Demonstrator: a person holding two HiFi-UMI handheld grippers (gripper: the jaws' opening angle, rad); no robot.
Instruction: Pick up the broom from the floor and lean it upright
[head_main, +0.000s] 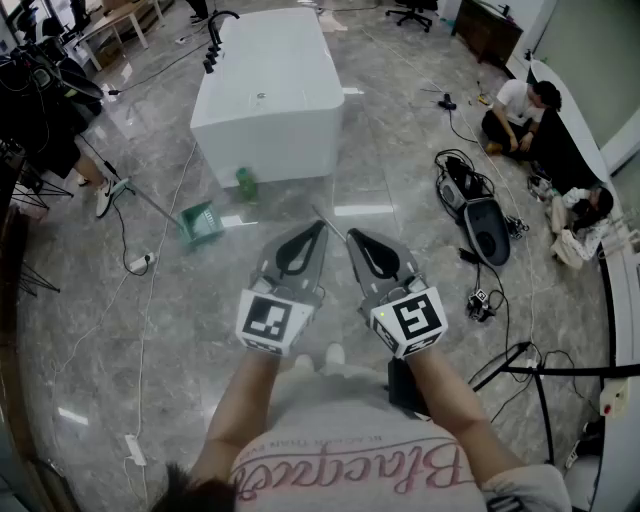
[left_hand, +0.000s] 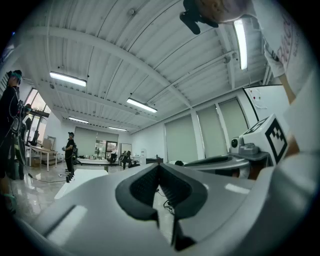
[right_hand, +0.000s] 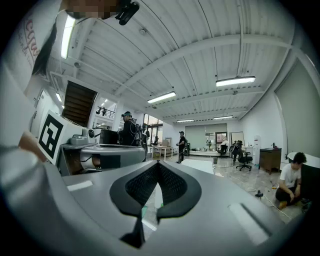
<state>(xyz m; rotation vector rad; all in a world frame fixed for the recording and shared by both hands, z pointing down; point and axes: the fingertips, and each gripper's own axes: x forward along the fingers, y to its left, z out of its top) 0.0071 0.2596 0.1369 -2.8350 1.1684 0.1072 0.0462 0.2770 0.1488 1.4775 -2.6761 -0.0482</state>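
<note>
The broom (head_main: 198, 222) lay flat on the grey marble floor (head_main: 330, 190), untouched. Its green head was the end nearer the grippers. Its thin handle ran away to the upper left of the head view, toward a cable (head_main: 140, 262) and a dark rack (head_main: 35, 110).

The left gripper (head_main: 320, 228) and the right gripper (head_main: 352, 238) were held side by side in front of the person's body, both level and well above the floor. The broom sat ahead and to the left of the left gripper, well apart from it, and farther still from the right one. Neither tool touched it.

In the left gripper view, the left gripper (left_hand: 159, 165) had its jaws brought together at the tips, with nothing between the dark pads. The right gripper (right_hand: 157, 164) looked the same in its own view: jaws fully closed and empty, with only a narrow slit of floor showing below the tips.

A white block (head_main: 270, 90) stood beyond the broom head, with a small green thing (head_main: 245, 181) at its near corner. To the right, well clear of the broom, two people (head_main: 518, 115) sat on the floor among cables.
</note>
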